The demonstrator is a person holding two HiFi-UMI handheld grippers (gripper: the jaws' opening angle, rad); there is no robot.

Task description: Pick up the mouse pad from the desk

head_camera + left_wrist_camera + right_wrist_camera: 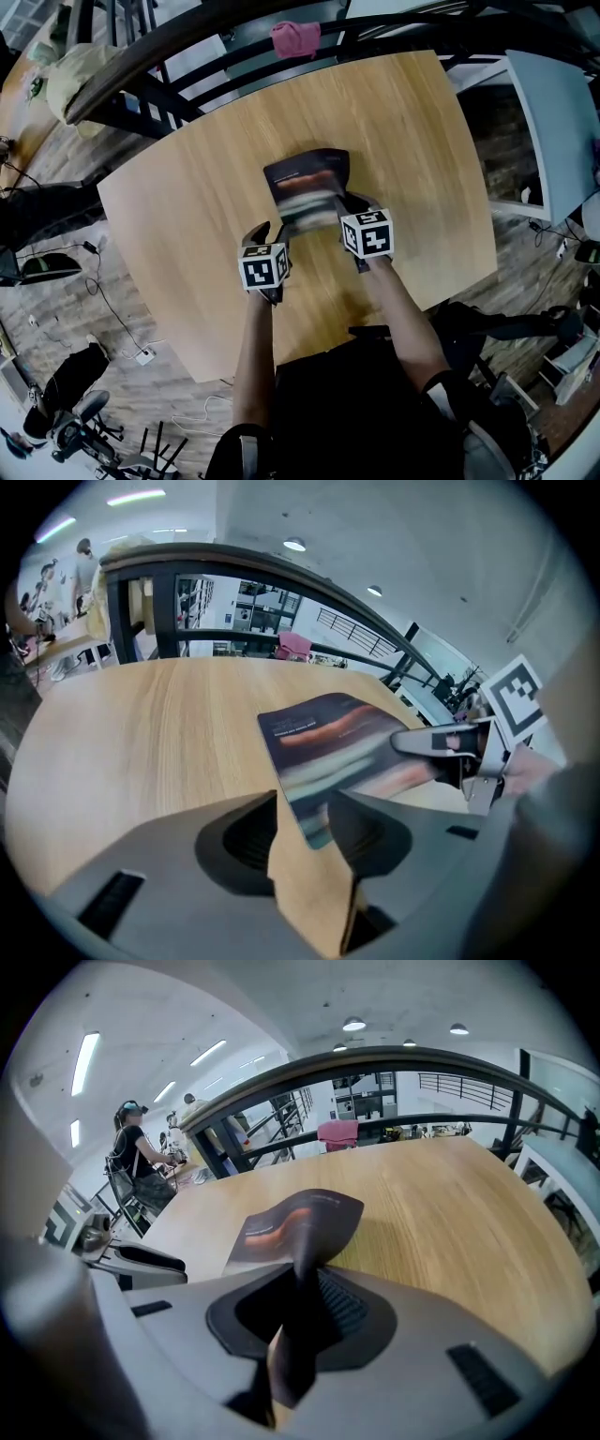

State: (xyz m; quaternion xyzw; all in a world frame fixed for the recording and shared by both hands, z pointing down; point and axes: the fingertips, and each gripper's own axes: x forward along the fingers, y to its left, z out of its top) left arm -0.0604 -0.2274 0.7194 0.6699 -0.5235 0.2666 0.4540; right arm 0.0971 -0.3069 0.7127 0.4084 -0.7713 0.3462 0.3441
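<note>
I have the mouse pad (309, 183) out in front of me over the middle of the wooden counter (187, 206), with its near end caught between my two tools. My right hand-held gripper (302, 1277) is clamped on the pad's near right corner. The dark sheet runs edge-on through its jaws and bends upward there, so that side curls off the wood. My left hand-held gripper (305, 808) sits at the near left corner. The corner reaches in between its jaws and lies close against the right-hand one, but bare counter shows through the gap beside it, so those jaws stand apart and are not pinching. The two tools sit side by side, both pointing steeply down and away from me, the pad spanning the space between them. The pad's long axis runs from near to far. Its far short edge, the one carrying a line of small print, points toward the dark railing (394, 28) and the pink cloth (295, 37) draped on it. The far end sits low over the counter; whether it touches the wood I cannot tell.
</note>
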